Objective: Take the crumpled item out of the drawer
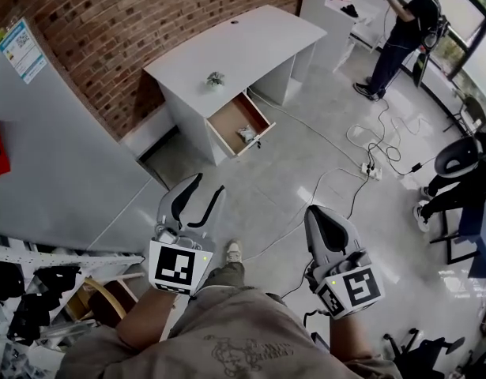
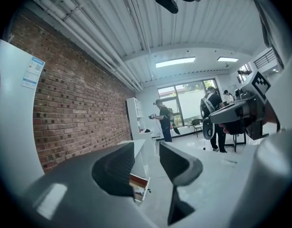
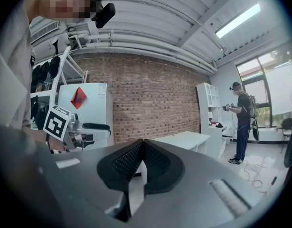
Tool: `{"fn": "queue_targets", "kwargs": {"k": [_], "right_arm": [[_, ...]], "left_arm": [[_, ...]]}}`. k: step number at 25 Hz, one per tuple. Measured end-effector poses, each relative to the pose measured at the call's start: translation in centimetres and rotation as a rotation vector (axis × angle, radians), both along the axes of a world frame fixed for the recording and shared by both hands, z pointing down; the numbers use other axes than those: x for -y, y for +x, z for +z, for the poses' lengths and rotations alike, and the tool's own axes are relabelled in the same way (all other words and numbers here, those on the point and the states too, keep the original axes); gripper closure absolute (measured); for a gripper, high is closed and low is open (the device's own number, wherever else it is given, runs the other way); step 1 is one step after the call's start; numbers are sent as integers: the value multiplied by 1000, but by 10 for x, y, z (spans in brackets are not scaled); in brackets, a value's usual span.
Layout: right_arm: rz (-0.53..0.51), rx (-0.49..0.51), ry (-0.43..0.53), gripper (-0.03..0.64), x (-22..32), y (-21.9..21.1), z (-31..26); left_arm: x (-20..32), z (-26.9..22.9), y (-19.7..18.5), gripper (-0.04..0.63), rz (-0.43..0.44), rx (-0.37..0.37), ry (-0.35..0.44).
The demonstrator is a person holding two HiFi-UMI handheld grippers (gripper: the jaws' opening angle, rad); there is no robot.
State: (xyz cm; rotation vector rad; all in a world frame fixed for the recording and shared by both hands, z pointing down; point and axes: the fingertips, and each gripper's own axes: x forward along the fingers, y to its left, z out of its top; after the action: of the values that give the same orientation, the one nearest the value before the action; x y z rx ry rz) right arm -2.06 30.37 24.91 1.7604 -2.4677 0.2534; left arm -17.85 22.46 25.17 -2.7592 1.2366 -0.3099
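- The brick wall (image 1: 148,14) runs behind the whole scene, and the grey floor (image 1: 306,164) lies in front of it.
- The white desk (image 1: 243,42) stands against this wall, well apart from both grippers.
- The drawer (image 1: 227,121) of the desk is pulled out, and its wooden inside is visible from above.
- The left gripper (image 1: 209,183) is held low over the floor. Its jaws stand wide apart with nothing between them, and the drawer shows far away through the gap.
- The right gripper (image 1: 314,212) is beside it. Its two jaws are pressed together at the tips and carry nothing.
- The crumpled item (image 1: 247,133), pale and small, lies inside the drawer, near its front end.
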Motion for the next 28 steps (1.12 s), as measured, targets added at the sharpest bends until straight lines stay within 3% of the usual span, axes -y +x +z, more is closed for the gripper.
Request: {"fn": "queue_targets", "kwargs": {"k": [7, 17, 23, 28], "right_arm": [[50, -24, 12, 589, 73, -2, -1], [86, -27, -40, 589, 127, 26, 26], [76, -2, -55, 589, 179, 56, 39], [-2, 4, -57, 589, 232, 84, 50]], "left_arm": [[79, 12, 4, 443, 64, 34, -7], [147, 40, 19, 443, 66, 64, -44], [186, 57, 46, 443, 44, 91, -64], [233, 63, 74, 443, -2, 110, -75]]}}
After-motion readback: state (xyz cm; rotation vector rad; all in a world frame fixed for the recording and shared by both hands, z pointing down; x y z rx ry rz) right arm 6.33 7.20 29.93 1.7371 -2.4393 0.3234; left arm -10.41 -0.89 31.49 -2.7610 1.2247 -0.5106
